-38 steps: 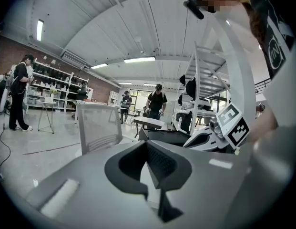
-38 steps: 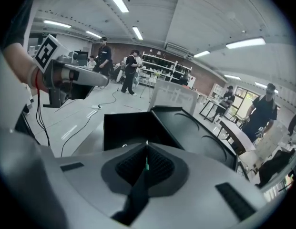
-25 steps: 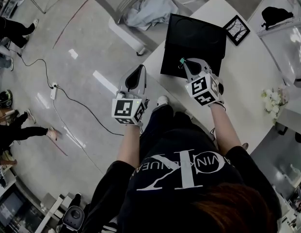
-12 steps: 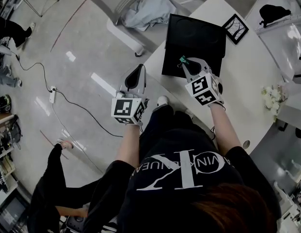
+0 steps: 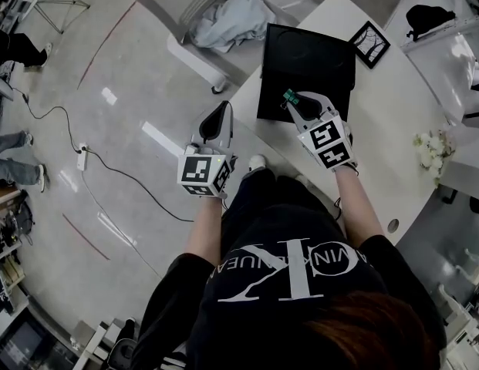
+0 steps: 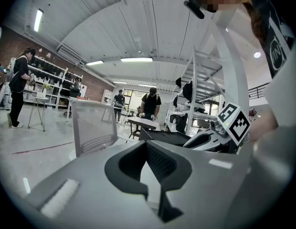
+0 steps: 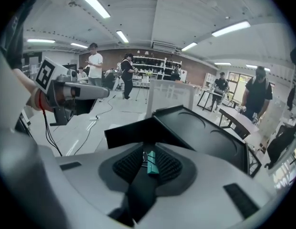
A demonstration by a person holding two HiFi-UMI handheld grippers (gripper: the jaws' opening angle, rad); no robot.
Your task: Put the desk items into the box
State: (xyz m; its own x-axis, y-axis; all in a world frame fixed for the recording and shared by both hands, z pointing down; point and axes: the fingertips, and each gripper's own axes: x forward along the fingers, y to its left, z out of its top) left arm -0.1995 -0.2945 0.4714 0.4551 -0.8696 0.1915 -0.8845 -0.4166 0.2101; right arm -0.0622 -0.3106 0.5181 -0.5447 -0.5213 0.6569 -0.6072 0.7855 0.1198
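Head view first, going from the left: a black cable and a white power strip [image 5: 83, 154] are lying on the glossy grey floor, well away from the desk. Next over is the left gripper [image 5: 224, 106], held out above the floor just off the edge of the white curved desk [image 5: 393, 129]. In the left gripper view its jaws [image 6: 148, 149] look closed up at the tips, with nothing pinched between them, just floor showing through the slit behind.

Up top there's a white office chair [image 5: 194, 51] with a pale blue garment [image 5: 233, 14] dumped on it, sitting beside the desk's far-left corner.

Then the open black square box [image 5: 310, 52] on the desk, which looks empty as far as I can see. The right gripper [image 5: 290, 99] is right at the box's near-left edge, and its jaws are clamped on a small teal binder clip [image 5: 288, 95]. The right gripper view shows that nicely: the clip [image 7: 151, 165] sits between the ribbed pads with its wire handles poking out, and the box [image 7: 205, 135] is just ahead of it.

Further right, a small black picture frame [image 5: 374, 45] lies just beside the box's far-right corner, and a bunch of white flowers [image 5: 432, 153] sits near the desk's right edge.
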